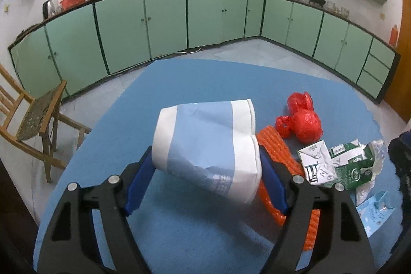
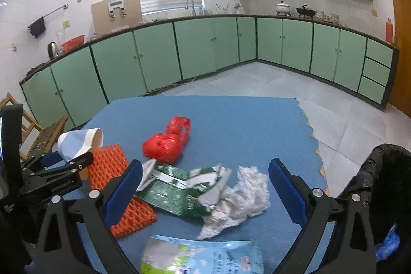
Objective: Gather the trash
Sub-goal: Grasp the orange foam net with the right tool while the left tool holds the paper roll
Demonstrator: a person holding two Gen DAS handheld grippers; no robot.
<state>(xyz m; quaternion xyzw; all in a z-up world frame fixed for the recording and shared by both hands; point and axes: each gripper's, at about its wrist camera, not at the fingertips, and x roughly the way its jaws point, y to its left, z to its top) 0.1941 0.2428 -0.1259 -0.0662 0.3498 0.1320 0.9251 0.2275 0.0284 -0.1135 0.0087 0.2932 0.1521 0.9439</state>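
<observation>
The left claw (image 1: 205, 181) grips a blue-and-white paper cup (image 1: 205, 145) on its side, blue pads pressing both walls, lifted slightly off the blue surface (image 1: 205, 84). From the cup, an orange mesh sleeve (image 1: 280, 153) lies at three o'clock, a red plastic bag (image 1: 303, 122) at two o'clock, and a torn green carton (image 1: 341, 166) farther right. The right claw (image 2: 205, 186) stands open and empty around the carton and a white tissue wad (image 2: 244, 194), a black bin bag (image 2: 385, 184) at its three o'clock.
</observation>
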